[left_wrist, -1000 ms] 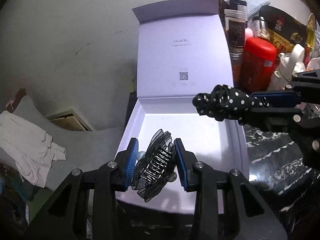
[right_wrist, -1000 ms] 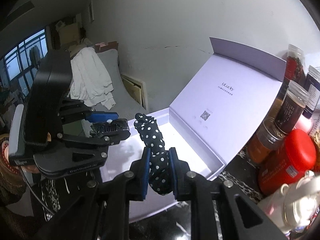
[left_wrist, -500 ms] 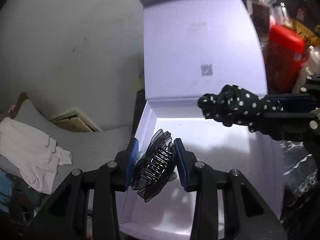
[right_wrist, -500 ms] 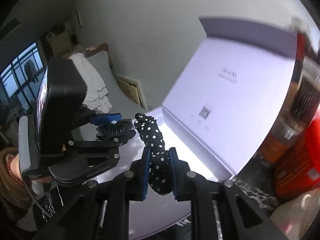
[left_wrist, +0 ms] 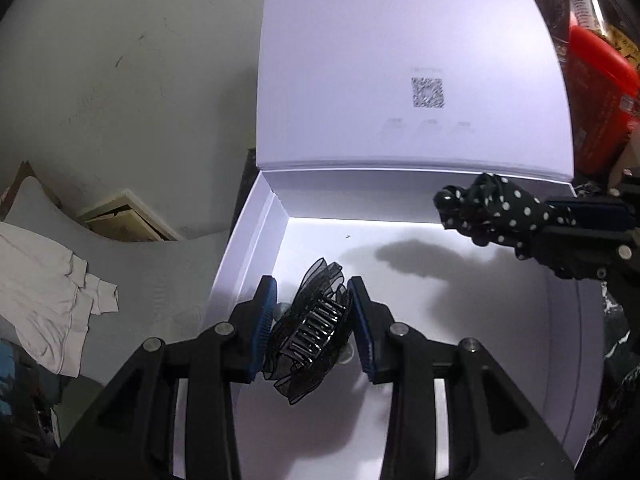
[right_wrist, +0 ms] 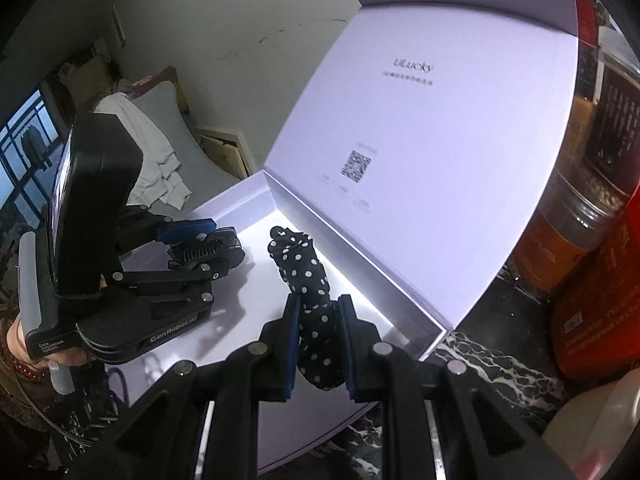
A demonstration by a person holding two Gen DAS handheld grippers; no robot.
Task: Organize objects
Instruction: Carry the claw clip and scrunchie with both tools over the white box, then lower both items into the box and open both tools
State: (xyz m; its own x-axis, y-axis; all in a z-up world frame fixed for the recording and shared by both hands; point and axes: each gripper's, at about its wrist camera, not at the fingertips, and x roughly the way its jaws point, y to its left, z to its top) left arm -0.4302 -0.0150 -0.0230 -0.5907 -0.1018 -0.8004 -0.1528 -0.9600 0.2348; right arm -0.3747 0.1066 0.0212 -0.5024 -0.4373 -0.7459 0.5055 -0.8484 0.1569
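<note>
Hair claw (left_wrist: 310, 330) clamped in left gripper (left_wrist: 313, 326), scrunchie (right_wrist: 310, 280) in right gripper (right_wrist: 319, 338)

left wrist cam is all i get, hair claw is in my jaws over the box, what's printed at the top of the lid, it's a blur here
Observer: On the right wrist view the lid reads "uLucky", with a smaller line under it that I can't read.
Operator: what's right of the box past the red thing
Observer: A jar with orange-brown contents stands by the white box, next to the red container, on dark marbled stone.
Operator: how is the right gripper holding the dotted thing
Observer: The right gripper is shut on the polka-dot fabric piece; most of it sticks out past the fingertips, over the box.
</note>
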